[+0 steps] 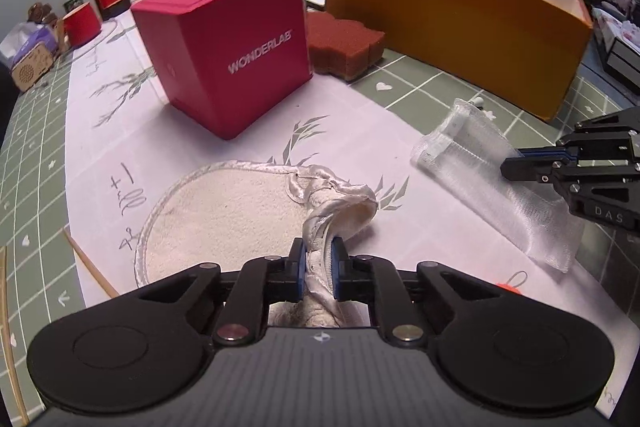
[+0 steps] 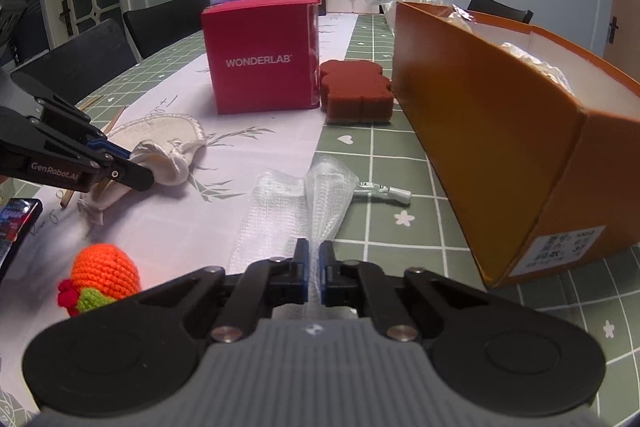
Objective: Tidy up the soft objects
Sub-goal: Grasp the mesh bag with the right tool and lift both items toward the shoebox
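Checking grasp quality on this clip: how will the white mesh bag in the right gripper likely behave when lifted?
Probably floppy: the mesh bag already bunches into a ridge where the right gripper pinches it. Likely very light, since the weave is thin and see-through. The small white clip beside its far end may dangle or drag, if attached; that cannot be told.

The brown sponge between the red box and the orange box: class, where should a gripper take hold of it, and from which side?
Probably across the brown sponge at its near end, coming from above. It lies flat on the table, the red box stands close on one side and the orange box on the other, so a side approach looks cramped. Its top and near face are exposed.
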The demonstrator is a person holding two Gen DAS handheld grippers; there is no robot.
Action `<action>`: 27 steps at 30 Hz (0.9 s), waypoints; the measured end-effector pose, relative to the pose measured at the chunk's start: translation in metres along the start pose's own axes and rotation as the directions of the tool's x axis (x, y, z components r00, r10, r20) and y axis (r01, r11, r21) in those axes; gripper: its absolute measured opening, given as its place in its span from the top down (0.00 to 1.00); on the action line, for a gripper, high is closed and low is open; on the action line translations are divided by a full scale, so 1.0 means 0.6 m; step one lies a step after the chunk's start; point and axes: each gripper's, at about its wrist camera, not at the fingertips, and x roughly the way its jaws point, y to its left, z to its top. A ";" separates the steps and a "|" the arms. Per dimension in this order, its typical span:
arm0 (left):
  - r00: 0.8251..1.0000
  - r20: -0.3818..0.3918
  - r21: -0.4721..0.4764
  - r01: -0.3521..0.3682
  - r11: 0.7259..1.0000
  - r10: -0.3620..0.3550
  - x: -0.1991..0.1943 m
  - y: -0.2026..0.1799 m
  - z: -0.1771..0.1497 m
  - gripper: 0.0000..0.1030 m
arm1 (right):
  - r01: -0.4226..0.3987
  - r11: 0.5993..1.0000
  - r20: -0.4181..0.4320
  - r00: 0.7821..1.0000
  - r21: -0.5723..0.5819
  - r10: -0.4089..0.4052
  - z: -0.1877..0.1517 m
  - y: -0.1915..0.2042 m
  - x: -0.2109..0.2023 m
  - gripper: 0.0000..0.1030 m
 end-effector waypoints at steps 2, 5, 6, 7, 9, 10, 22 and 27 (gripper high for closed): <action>1.000 0.018 0.002 0.006 1.000 -0.006 -0.012 0.004 0.004 0.87 | -0.011 1.000 0.007 1.000 0.011 0.011 0.000 -0.006 -0.008 0.98; 0.999 0.048 -0.022 0.005 1.000 -0.004 -0.031 0.012 0.011 0.87 | -0.021 1.000 0.021 1.000 0.016 0.021 0.002 -0.014 -0.022 0.99; 0.998 0.060 -0.031 0.005 1.000 -0.003 -0.038 0.014 0.014 0.88 | -0.023 1.000 0.027 0.999 0.016 0.023 0.004 -0.016 -0.027 0.99; 0.997 0.072 -0.038 0.005 0.999 -0.003 -0.044 0.016 0.016 0.88 | -0.025 1.000 0.035 0.999 0.017 0.025 0.005 -0.019 -0.033 0.99; 0.996 0.094 -0.050 0.008 0.999 -0.004 -0.057 0.018 0.021 0.88 | -0.030 0.999 0.050 0.998 0.020 0.029 0.009 -0.024 -0.043 0.99; 0.994 0.105 -0.054 0.009 0.998 -0.003 -0.064 0.018 0.023 0.88 | -0.032 0.999 0.059 0.998 0.021 0.031 0.012 -0.028 -0.049 0.99; 0.986 0.167 -0.026 0.023 0.999 -0.019 -0.110 -0.008 0.076 0.88 | -0.057 0.998 0.143 0.988 0.004 0.056 0.043 -0.074 -0.129 1.00; 0.980 0.193 0.017 0.044 0.999 -0.046 -0.119 -0.046 0.117 0.88 | -0.067 0.998 0.192 0.979 0.010 0.064 0.058 -0.095 -0.169 1.00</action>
